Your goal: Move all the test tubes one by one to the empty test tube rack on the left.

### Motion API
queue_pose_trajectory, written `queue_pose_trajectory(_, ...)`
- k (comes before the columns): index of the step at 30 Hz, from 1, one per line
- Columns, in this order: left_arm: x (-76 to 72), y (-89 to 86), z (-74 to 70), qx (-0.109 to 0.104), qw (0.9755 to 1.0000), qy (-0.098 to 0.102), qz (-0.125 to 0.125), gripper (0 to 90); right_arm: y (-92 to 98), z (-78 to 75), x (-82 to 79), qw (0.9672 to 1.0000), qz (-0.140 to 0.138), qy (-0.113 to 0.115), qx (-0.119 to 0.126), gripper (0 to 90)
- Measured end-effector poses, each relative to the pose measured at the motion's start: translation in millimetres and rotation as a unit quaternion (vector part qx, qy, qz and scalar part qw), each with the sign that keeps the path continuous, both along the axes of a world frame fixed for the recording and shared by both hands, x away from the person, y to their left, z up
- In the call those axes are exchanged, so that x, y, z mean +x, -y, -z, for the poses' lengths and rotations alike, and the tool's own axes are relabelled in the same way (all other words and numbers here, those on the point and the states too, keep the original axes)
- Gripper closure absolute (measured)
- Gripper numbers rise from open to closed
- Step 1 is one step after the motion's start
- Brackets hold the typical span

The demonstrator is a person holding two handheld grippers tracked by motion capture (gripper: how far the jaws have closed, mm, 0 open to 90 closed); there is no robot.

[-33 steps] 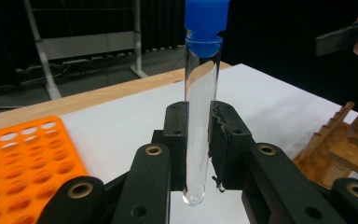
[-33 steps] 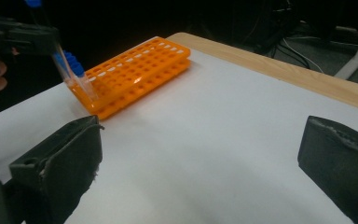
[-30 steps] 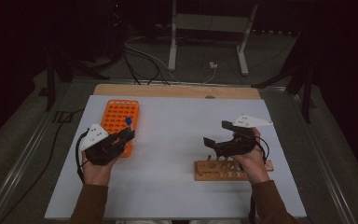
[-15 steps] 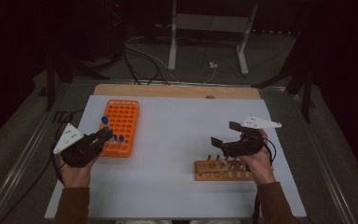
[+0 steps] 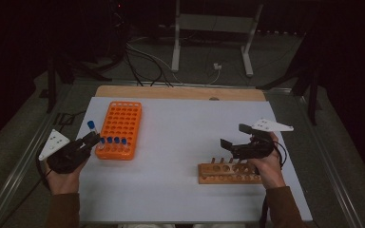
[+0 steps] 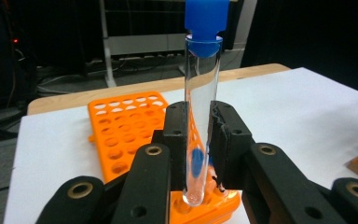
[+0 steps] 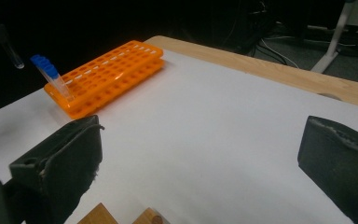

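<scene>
My left gripper (image 5: 91,138) is at the left edge of the white mat, shut on a clear test tube (image 6: 200,107) with a blue cap (image 5: 91,125). The tube stands upright between the jaws, just left of the orange rack (image 5: 121,121). The rack's near row holds several blue-capped tubes (image 5: 111,140), also seen as tubes in the rack (image 7: 51,74). My right gripper (image 5: 235,136) hovers open above the wooden tube rack (image 5: 228,173), with nothing between its fingers (image 7: 74,158).
A white mat (image 5: 180,142) covers the table, with a strip of wooden tabletop (image 5: 180,92) along the far side. Beyond it, a metal stand (image 5: 209,42) and cables lie on the dark floor. Grey rails run down both sides of the table.
My left gripper has moved left off the orange rack with the blue-capped tube in its jaws. The right gripper has stayed over the wooden rack.
</scene>
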State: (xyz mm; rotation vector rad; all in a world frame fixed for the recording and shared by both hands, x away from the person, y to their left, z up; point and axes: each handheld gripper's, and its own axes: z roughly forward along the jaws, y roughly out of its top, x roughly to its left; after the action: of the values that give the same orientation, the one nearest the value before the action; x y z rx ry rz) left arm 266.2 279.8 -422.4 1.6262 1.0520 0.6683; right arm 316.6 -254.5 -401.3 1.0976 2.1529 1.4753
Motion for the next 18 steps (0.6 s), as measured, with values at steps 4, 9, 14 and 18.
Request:
queue_pose_trajectory(4,0.2,-4.3,4.6,0.002,1.0,-0.003,-0.009,78.2,4.6,0.7,-1.0,1.0,0.004,0.0,0.002,0.1)
queue_pose_trajectory(9,1.3,-9.4,10.3,0.001,0.9998,-0.004,-0.021,78.1,9.0,1.6,-1.8,0.9999,0.01,0.0,0.003,0.1)
queue_pose_trajectory(14,5.0,-11.7,16.2,0.008,0.9995,-0.005,-0.031,78.2,12.0,1.6,-2.0,0.9999,0.013,0.002,0.004,0.1)
queue_pose_trajectory(18,8.1,-12.9,21.3,0.012,0.9992,-0.007,-0.037,78.1,13.3,1.7,-2.8,0.9999,0.015,0.001,0.005,0.1)
